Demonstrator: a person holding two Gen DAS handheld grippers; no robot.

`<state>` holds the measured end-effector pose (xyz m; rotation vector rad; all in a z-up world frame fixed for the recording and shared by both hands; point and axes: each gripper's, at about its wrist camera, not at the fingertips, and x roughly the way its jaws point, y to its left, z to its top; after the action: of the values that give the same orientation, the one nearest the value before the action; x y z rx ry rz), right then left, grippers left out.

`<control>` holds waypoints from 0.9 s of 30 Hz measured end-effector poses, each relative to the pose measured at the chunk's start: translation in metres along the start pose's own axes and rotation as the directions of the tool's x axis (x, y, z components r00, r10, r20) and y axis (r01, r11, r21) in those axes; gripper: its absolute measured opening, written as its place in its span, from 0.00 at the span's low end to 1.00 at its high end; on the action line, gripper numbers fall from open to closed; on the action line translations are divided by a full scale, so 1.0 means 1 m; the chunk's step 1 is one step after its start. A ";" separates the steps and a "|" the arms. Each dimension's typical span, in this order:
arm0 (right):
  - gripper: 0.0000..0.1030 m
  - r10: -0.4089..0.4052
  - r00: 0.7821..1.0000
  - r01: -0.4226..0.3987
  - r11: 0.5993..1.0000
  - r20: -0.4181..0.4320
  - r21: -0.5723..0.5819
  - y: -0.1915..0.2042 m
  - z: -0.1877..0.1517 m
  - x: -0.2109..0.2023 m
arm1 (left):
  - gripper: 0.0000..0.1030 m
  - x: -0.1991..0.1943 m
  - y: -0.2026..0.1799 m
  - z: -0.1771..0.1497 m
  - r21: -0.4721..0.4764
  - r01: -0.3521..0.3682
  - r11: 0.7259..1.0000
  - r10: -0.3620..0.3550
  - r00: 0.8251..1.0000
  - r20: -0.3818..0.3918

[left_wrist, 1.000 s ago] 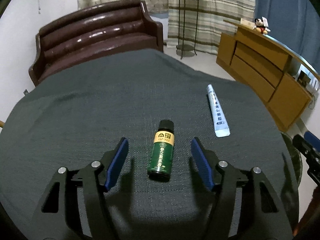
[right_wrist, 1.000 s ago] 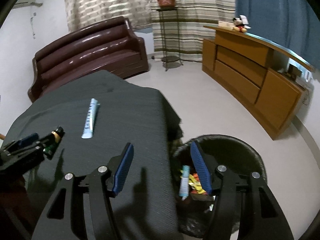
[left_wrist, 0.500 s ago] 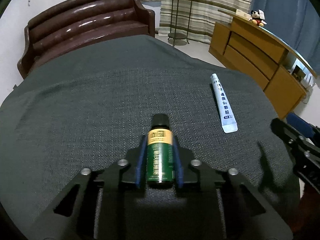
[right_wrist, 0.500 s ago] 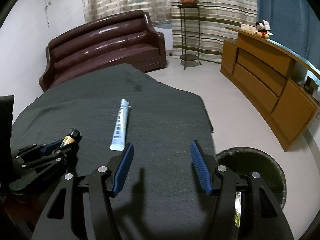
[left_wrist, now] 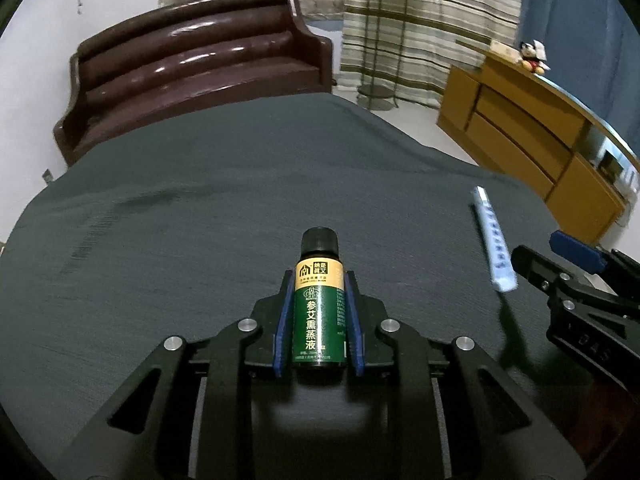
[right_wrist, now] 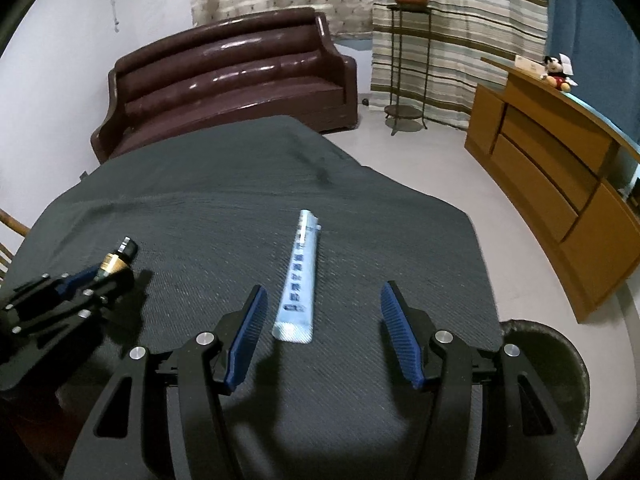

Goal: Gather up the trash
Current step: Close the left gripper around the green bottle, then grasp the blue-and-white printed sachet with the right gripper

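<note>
Left gripper [left_wrist: 319, 322]: clamped on the green bottle [left_wrist: 319, 312], blue pads pressed to both its sides, black cap pointing forward.
Tube [right_wrist: 298, 276]: flat on the dark cloth [right_wrist: 240, 200], ahead of the right gripper, nearer its left finger.
Right gripper [right_wrist: 322, 332]: spread wide, holding nothing.
Bin [right_wrist: 576, 364]: beside its right finger, off the cloth's edge.

In my left wrist view the bottle [left_wrist: 319, 312] sits low centre between my left gripper's [left_wrist: 319, 280] fingers, on the cloth-covered table [left_wrist: 200, 220]. The tube [left_wrist: 493, 240] lies at right. The sofa [left_wrist: 192, 68] stands behind, upper left; the cabinet [left_wrist: 528, 136] upper right. In my right wrist view, the bin [right_wrist: 560, 364] sits lower right, beside the table.
</note>
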<state>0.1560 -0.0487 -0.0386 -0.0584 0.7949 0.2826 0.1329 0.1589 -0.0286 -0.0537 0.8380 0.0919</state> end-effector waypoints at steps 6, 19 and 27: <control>0.50 -0.004 0.999 0.004 1.000 -0.037 -0.012 0.011 0.008 0.017 | 0.22 0.003 0.022 0.005 -0.031 -0.035 0.999 0.035 0.999 0.006; 0.20 -0.001 0.996 -0.001 1.000 -0.088 -0.019 0.018 0.004 0.025 | 0.22 0.010 0.028 0.005 -0.052 -0.028 0.998 0.027 1.000 -0.006; 0.19 0.007 0.997 -0.008 1.000 -0.077 -0.008 0.016 -0.007 0.012 | 0.22 0.002 0.023 -0.002 -0.049 -0.006 0.999 0.006 1.000 0.000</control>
<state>0.1550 -0.0315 -0.0515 -0.0747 0.8703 0.2924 0.1299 0.1821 -0.0315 -0.0970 0.8354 0.1181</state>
